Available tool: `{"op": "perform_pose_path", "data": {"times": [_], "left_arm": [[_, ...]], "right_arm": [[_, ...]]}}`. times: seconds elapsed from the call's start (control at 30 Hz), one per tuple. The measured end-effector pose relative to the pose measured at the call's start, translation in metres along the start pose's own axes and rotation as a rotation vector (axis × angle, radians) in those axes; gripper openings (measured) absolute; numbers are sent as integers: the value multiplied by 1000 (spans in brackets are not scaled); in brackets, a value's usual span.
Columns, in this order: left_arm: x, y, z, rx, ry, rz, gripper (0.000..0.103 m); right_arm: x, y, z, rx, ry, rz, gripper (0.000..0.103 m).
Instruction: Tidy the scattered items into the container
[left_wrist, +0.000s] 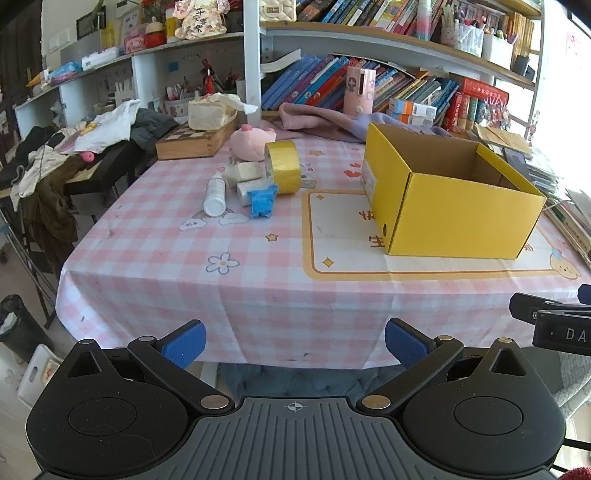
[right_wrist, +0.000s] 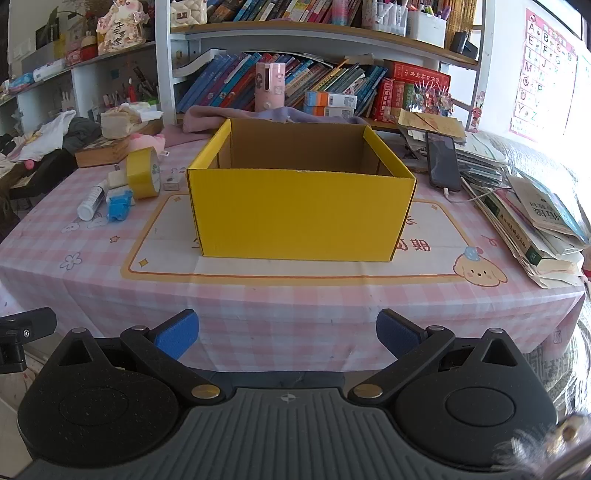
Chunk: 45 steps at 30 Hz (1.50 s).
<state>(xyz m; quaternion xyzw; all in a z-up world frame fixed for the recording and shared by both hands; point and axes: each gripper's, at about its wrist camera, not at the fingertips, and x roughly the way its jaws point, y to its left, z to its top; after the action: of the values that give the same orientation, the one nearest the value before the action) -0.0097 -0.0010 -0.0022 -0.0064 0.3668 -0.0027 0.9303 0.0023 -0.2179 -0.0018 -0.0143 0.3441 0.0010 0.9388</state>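
Left wrist view: left gripper (left_wrist: 294, 342) hangs off the near table edge, jaws apart, nothing between them. Right gripper (right_wrist: 287, 334) likewise, jaws spread and empty, facing the yellow box (right_wrist: 299, 206). Judgement: the task stands at its opening step; no interior contents are visible in the box from either view, and no item is in hand. Scattered items lie in a cluster at far left of the checked tablecloth (left_wrist: 192, 266): yellow tape roll (left_wrist: 283, 167), white bottle (left_wrist: 215, 195), blue clip (left_wrist: 263, 201), pink plush (left_wrist: 251, 142). All are well apart from both grippers, left of the box. Next move calls for the left gripper to reach forward to the cluster.
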Motion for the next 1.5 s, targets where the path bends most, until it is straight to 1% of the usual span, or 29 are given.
{"op": "perform_pose_path", "data": {"times": [0.2,0.37,0.57,0.9,1.33,1.43,1.5], "left_arm": [[0,-1,-1,-3,17,-4,103],[-1,-2,-1,-7,20,0,103],[-1,-3,3,0,13,-16,103],[3,-1,8,-4,11,-19,103],[7,17,6,-25,14,-17,103],[7,24,5,-35,18,-11,103],[8,29,3,-49,23,7,103]], "right_arm": [[-5,-2,-7,1,3,1,103],[-6,-1,-6,3,4,0,103],[-8,-5,-6,12,-2,-2,103],[-8,-5,0,14,-8,-5,103],[-2,15,4,-17,-9,12,103],[-1,21,5,-27,-7,23,103],[1,26,4,-41,-1,37,103]]}}
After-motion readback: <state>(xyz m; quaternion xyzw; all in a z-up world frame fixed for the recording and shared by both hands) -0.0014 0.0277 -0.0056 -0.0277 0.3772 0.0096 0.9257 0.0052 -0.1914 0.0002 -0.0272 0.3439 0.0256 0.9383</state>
